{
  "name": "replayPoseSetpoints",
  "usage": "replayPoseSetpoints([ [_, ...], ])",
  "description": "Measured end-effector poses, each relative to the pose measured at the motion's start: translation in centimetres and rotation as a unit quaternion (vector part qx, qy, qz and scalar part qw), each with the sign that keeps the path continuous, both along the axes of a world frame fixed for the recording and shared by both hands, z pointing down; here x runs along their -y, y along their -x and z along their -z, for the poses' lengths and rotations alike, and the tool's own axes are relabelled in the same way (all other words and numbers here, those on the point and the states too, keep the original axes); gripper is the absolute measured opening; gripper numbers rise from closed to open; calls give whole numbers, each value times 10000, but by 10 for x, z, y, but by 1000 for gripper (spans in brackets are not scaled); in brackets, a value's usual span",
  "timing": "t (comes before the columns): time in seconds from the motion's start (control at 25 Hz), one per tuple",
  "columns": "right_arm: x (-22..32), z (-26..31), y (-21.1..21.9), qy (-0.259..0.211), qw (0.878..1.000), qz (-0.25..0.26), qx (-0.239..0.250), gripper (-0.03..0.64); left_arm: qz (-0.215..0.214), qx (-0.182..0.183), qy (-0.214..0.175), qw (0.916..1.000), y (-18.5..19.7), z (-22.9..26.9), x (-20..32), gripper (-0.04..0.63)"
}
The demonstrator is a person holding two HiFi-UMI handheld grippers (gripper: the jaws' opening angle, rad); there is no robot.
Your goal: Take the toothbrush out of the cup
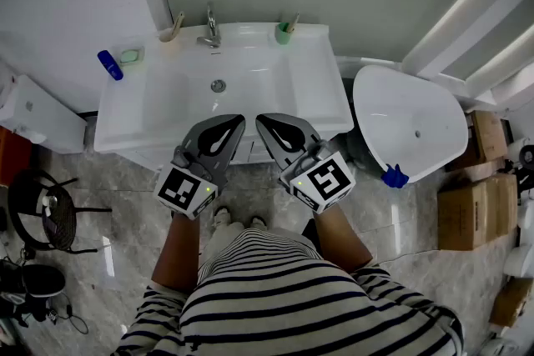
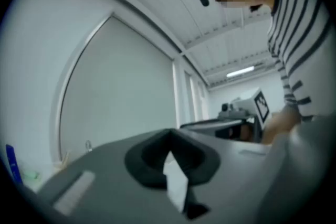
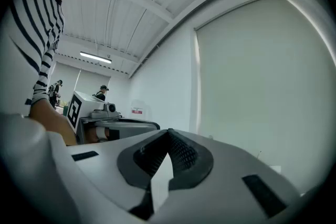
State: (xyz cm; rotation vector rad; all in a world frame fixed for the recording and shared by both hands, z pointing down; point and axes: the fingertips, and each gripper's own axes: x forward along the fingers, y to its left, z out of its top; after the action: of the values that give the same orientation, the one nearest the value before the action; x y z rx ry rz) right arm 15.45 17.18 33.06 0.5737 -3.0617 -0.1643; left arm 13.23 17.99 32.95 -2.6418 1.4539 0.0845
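a: over the front edge of the sink (image 1: 334, 108), how do the tools stand?
b: left tool (image 1: 234, 122) and right tool (image 1: 265, 122) are both shut tight, nothing between the jaws. a toothbrush (image 1: 292, 22) stands in the green cup (image 1: 284, 35) at the back rim, well apart from both.

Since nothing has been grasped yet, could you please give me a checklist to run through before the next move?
1. Left tongs empty: ok, shut on nothing.
2. Right tongs empty: ok, shut on nothing.
3. Tongs opened for a grasp: not ok, both are shut.
4. Toothbrush standing in the green cup, handle up: ok.
5. Which cup is meant: cannot tell; the beige cup also holds a handle.
6. Way across the sink free: ok, only the faucet stands between the cups.
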Motion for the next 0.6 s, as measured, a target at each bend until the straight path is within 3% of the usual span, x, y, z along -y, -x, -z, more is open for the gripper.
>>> replayPoseSetpoints([
  [0.6,-13,5,-10,-74,9999,-66,23,6,-12,27,-43,10000,-9,7,-14,6],
])
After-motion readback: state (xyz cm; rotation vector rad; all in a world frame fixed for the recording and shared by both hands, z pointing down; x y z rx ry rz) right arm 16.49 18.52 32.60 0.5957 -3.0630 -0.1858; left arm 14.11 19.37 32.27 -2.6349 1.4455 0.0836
